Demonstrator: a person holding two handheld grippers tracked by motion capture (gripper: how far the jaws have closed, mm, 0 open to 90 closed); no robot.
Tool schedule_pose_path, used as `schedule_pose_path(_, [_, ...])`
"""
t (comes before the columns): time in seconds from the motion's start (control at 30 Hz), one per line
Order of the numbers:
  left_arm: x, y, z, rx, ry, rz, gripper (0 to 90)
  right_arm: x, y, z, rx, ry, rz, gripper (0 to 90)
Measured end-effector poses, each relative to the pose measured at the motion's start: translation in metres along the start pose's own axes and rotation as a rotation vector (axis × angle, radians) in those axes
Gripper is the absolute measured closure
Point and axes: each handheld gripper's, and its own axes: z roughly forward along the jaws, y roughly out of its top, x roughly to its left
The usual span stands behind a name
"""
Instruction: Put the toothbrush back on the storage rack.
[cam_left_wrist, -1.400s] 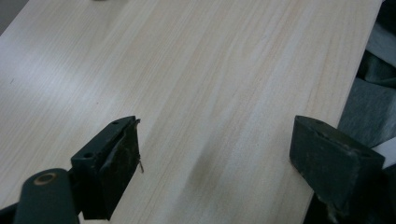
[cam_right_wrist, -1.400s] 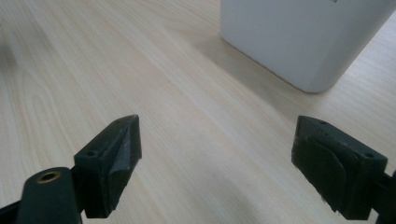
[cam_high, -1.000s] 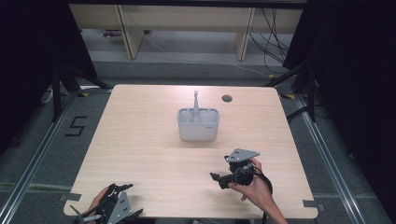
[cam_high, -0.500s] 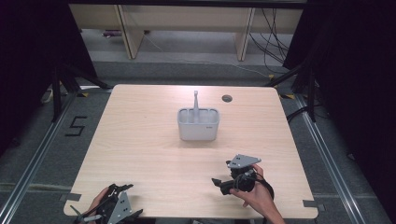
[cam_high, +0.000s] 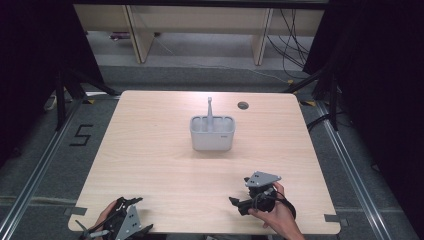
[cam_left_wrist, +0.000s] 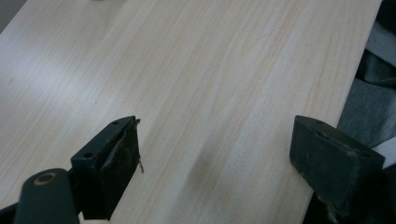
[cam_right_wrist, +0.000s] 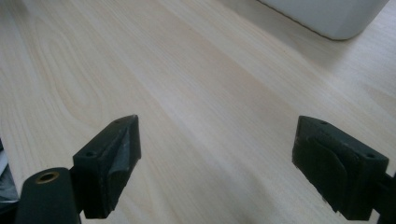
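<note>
Right gripper (cam_high: 239, 205): pulled back toward the near edge over the last second, now low over the table (cam_high: 150, 150) at its near right. Jaws wide apart in the right gripper view (cam_right_wrist: 217, 158), nothing but bare wood between them.

Left gripper (cam_high: 127, 205): unmoved at the near left corner, in hand by the edge. Jaws wide as well (cam_left_wrist: 215, 154), holding nothing.

Bin (cam_high: 212, 137): upright at the table's middle, slightly toward the far side, well apart from both grippers. Same place as a second ago. Corner of it visible at the top right of the right gripper view (cam_right_wrist: 327, 16).

Utensil (cam_high: 209, 112): standing in the bin, grey handle poking up past the far rim. Working end hidden inside; impossible to tell which kind.

Small dark hole (cam_high: 243, 105) at the far right of the bin, untouched.

Reading of the change: a retreat, not an approach. Probably a rest or a finish, with the utensil already stowed and both grippers empty. If more work remains, a fresh reach forward from the near edge needed first.
</note>
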Motion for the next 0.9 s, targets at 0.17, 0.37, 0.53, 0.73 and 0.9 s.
schedule_pose_path(0.17, [0.0, 0.0, 0.0, 0.001, 0.0, 0.0, 15.6, 0.002, -0.004, -0.002, 0.017, -0.004, -0.015, 16.3])
schedule_pose_path(0.37, [0.001, 0.0, -0.001, 0.004, -0.014, 0.001, 15.6, 0.002, -0.009, -0.005, 0.02, -0.008, -0.009, 16.3])
schedule_pose_path(0.53, [0.0, 0.0, 0.0, 0.002, 0.0, 0.002, 15.6, 0.0, -0.013, -0.009, 0.031, -0.018, -0.02, 16.2])
schedule_pose_path(0.73, [0.0, 0.001, -0.001, 0.01, -0.023, 0.01, 15.6, 0.001, -0.017, -0.012, 0.043, -0.02, -0.013, 16.3])
schedule_pose_path(0.9, [0.0, 0.001, -0.001, 0.007, -0.022, 0.009, 15.6, 0.0, -0.019, -0.012, 0.046, -0.016, -0.02, 16.3])
